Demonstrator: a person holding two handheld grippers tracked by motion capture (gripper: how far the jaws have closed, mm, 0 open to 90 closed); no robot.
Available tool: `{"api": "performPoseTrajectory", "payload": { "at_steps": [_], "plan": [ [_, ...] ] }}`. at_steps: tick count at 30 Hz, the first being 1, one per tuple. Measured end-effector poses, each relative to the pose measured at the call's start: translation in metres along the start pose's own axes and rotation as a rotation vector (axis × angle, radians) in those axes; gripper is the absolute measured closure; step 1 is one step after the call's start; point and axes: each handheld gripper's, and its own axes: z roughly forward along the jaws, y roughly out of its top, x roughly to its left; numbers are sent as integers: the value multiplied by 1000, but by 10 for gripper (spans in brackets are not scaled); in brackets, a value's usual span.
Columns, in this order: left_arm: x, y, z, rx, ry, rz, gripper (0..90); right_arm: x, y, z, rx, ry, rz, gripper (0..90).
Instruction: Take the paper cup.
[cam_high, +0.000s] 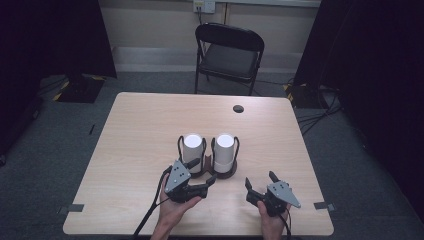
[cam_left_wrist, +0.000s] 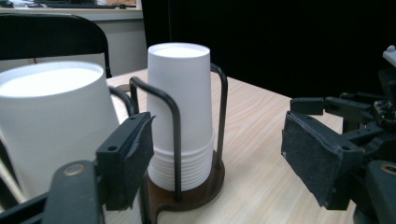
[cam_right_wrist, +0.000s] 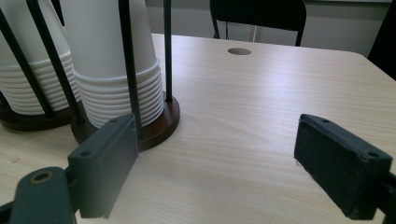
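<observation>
- Lower centre of the high view: the left gripper (cam_high: 200, 173), black with a grey three-cornered plate, sits just below the left cup stack (cam_high: 192, 146). Its jaws stand apart with nothing between them; the foam-like pads (cam_left_wrist: 317, 156) look matte and scuffed.
- Lower right of the high view: the right gripper (cam_high: 259, 180), same build, rests over bare worktop (cam_high: 145, 125), jaws released and empty.
- Middle of the frame: two stacks of white, tapered cups, upside down, smooth with ribbed rims nested at the bottom. The right cup stack (cam_high: 225, 147) stands beside the left, each in a dark round wooden base (cam_right_wrist: 159, 126) with thin black wire hoops.
- The worktop is pale wood-grain laminate with rounded corners and a round cable hole (cam_high: 238, 108).
- Upper centre: a black folding chair (cam_high: 229, 52), grey carpet, dark curtains either side.
</observation>
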Motion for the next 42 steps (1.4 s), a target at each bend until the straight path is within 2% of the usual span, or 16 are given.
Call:
{"api": "performPoseTrajectory", "payload": {
  "at_steps": [11,13,18,23,26,27,34,42],
  "plan": [
    [4,15,10,-10,-14,8,205,0,-1,-2,-19,16,0,134],
    [3,17,11,-13,-9,23,211,0,-1,-2,-19,22,-1,136],
    [6,22,17,-6,-25,8,233,0,-1,-2,-24,41,-5,148],
    [6,29,23,-7,-26,18,230,0,-1,-2,-24,48,-4,151],
    [4,33,26,-16,-33,10,219,0,-1,-2,-23,49,-7,152],
    [3,34,28,-15,-28,22,210,0,-1,-2,-22,50,-7,152],
    [4,43,40,-8,-24,35,213,-1,-2,-4,-43,72,-2,142],
    [11,49,57,16,-29,37,196,-1,-2,-4,-43,74,-1,145]
  ]
}}
